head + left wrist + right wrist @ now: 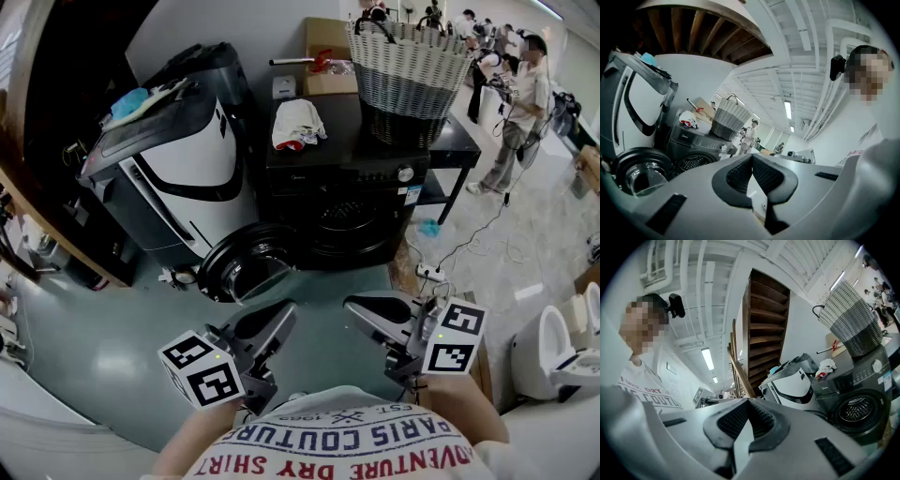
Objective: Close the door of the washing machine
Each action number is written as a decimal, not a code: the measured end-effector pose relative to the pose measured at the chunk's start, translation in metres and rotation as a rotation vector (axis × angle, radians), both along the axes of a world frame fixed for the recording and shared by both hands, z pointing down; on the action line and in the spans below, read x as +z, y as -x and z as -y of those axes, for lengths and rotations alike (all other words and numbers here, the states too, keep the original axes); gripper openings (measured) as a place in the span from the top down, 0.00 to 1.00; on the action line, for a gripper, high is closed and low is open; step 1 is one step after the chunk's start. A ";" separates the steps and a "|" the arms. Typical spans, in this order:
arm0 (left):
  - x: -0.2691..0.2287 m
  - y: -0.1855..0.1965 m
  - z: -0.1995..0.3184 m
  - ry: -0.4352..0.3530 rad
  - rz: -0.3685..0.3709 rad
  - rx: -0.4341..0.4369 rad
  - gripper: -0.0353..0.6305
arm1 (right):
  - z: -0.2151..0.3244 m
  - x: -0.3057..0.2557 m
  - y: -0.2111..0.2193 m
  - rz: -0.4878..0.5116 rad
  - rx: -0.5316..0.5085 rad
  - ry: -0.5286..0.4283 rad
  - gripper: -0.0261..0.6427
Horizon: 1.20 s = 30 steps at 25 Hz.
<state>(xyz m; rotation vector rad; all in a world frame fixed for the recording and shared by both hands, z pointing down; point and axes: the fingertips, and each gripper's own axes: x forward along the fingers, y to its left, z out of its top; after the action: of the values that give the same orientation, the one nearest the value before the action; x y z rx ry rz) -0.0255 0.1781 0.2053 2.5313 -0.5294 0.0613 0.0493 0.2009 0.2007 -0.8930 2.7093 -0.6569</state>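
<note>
I am holding both tongs low and close in front of me, well short of the washing machine (361, 202). The left tongs (281, 319) are clenched, their pads meeting at the tips with nothing between them. The right tongs (361, 309) are clenched on nothing in the same way. The black front-loading machine is standing ahead of me on the floor (94, 347), with its drum opening (349, 216) showing. Its round door (246, 262) is hanging wide open, swung out to the machine's left side. It is ahead of the left tongs and apart from them. A woven basket (408, 70) and a crumpled white cloth (298, 122) are sitting on top of the machine. A white appliance (178, 169) is standing just beside it on the left.
</note>
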 end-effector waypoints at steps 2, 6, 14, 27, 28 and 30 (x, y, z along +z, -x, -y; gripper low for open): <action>0.002 -0.001 -0.001 -0.001 -0.001 -0.014 0.91 | 0.000 0.002 -0.003 -0.001 -0.004 0.002 0.93; 0.007 -0.004 -0.001 -0.003 0.000 -0.042 0.91 | -0.001 0.006 -0.007 -0.005 -0.013 -0.002 0.93; 0.023 0.009 0.003 0.032 0.001 -0.084 0.91 | 0.002 0.016 0.004 0.031 -0.042 0.007 0.93; 0.048 0.073 0.106 0.101 -0.027 -0.069 0.91 | 0.104 0.051 0.063 -0.028 0.032 0.141 0.93; 0.051 0.081 0.117 0.102 -0.021 -0.063 0.91 | 0.115 0.054 0.070 -0.032 0.037 0.147 0.93; 0.058 0.101 0.139 0.105 -0.004 -0.056 0.91 | 0.137 0.057 0.088 -0.039 0.042 0.156 0.93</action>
<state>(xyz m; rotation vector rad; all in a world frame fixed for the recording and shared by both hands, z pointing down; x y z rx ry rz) -0.1265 0.0390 0.2633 2.4126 -0.5803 0.0618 -0.0390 0.0639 0.2579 -1.0057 2.6948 -0.8603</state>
